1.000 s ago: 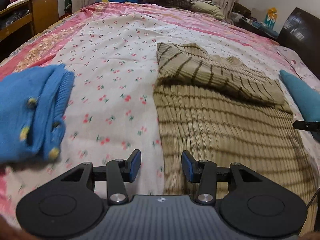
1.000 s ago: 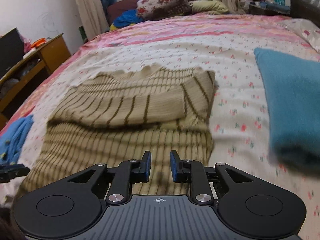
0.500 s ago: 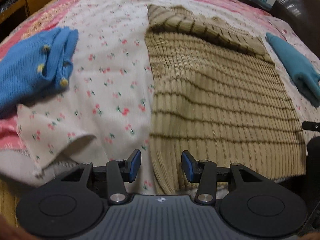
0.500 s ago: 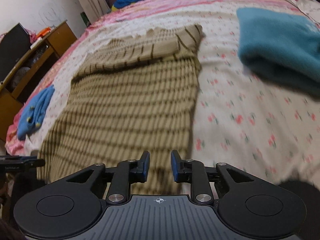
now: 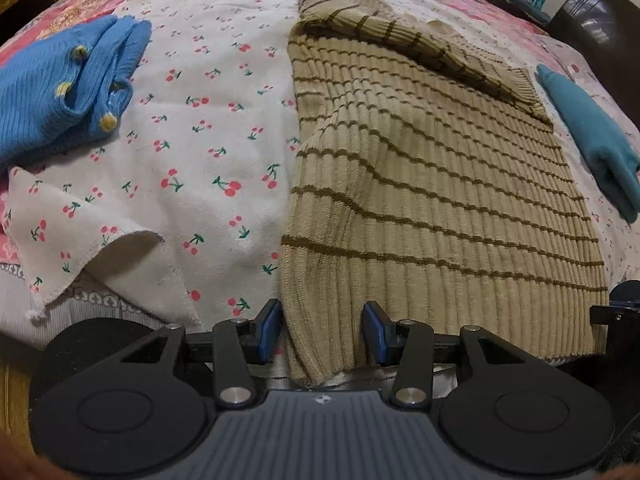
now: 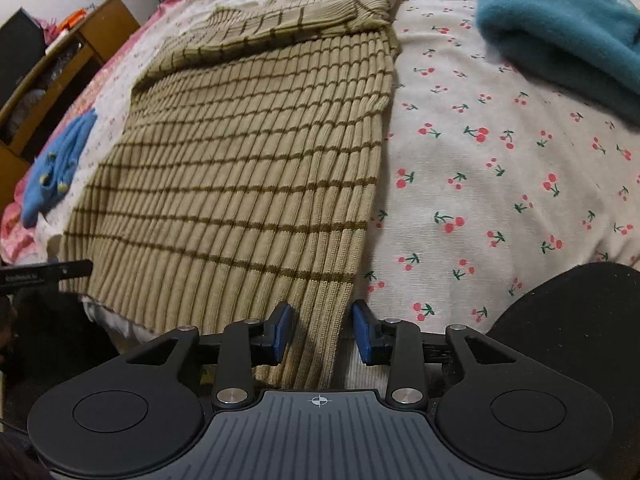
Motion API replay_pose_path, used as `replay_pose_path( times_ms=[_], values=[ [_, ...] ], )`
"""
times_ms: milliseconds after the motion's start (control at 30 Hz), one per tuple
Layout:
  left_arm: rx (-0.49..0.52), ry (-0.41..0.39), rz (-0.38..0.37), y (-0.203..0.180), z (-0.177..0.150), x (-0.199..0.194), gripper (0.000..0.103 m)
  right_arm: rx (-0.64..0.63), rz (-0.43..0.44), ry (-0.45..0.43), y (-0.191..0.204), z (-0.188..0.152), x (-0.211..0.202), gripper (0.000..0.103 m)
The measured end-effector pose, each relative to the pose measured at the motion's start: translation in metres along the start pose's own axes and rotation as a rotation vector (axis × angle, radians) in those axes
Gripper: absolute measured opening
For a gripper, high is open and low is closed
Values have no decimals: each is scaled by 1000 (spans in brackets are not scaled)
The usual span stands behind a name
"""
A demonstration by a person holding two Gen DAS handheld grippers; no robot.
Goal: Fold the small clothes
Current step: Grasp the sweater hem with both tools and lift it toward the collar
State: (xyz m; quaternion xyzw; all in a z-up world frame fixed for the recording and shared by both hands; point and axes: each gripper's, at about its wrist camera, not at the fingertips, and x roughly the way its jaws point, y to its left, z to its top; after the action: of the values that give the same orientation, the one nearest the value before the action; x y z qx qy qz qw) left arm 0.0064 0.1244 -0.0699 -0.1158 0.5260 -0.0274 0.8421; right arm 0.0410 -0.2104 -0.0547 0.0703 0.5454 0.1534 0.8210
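A tan ribbed sweater with brown stripes (image 5: 432,184) lies flat on the cherry-print bedsheet (image 5: 192,152), its sleeves folded across the top. It also shows in the right wrist view (image 6: 240,168). My left gripper (image 5: 322,330) is open, its jaws either side of the sweater's near left hem corner. My right gripper (image 6: 322,330) is open, its jaws either side of the near right hem corner. The hem hangs a little over the bed's edge.
A blue knit garment with yellow dots (image 5: 68,84) lies left of the sweater, also in the right wrist view (image 6: 56,168). A folded teal garment (image 6: 560,28) lies to the right. A wooden cabinet (image 6: 68,68) stands beside the bed.
Both grippers have pulled back toward the bed's near edge and dropped to the sweater's hem corners. The right jaws have opened wider.
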Motion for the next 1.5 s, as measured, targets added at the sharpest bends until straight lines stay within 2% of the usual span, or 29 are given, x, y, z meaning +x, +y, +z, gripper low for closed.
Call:
replay_pose_path(
  times_ms=[133, 200, 267, 367, 467, 567, 767, 933, 1133, 1333, 1500],
  values=[
    [-13, -9, -2, 3, -1, -1, 48, -4, 10, 10, 0, 1, 1, 35],
    [-24, -20, -13, 4, -1, -2, 39, -5, 23, 12, 0, -1, 0, 26],
    [-34, -25, -28, 5, 0, -4, 21, 4, 48, 18, -1, -2, 1, 18],
    [-51, -38, -51, 9, 1, -8, 16, 35, 98, 13, -4, -3, 0, 9],
    [-86, -63, -83, 14, 1, -14, 14, 96, 191, -17, -10, -4, -6, 7],
    [-127, -113, -170, 20, 1, -25, 14, 134, 267, -75, -12, -2, -17, 7],
    [-177, -205, -292, 22, 16, -44, 13, 193, 399, -211, -13, 11, -45, 7],
    [-218, -303, -387, 26, 49, -59, 13, 233, 462, -321, -15, 33, -62, 6],
    [-256, -399, -450, 30, 100, -63, 13, 284, 515, -431, -23, 77, -70, 6],
    [-285, -481, -433, 32, 169, -45, 13, 378, 517, -529, -46, 139, -58, 6],
    [-312, -495, -388, 32, 225, -12, 12, 463, 479, -559, -71, 186, -27, 6]
  ],
)
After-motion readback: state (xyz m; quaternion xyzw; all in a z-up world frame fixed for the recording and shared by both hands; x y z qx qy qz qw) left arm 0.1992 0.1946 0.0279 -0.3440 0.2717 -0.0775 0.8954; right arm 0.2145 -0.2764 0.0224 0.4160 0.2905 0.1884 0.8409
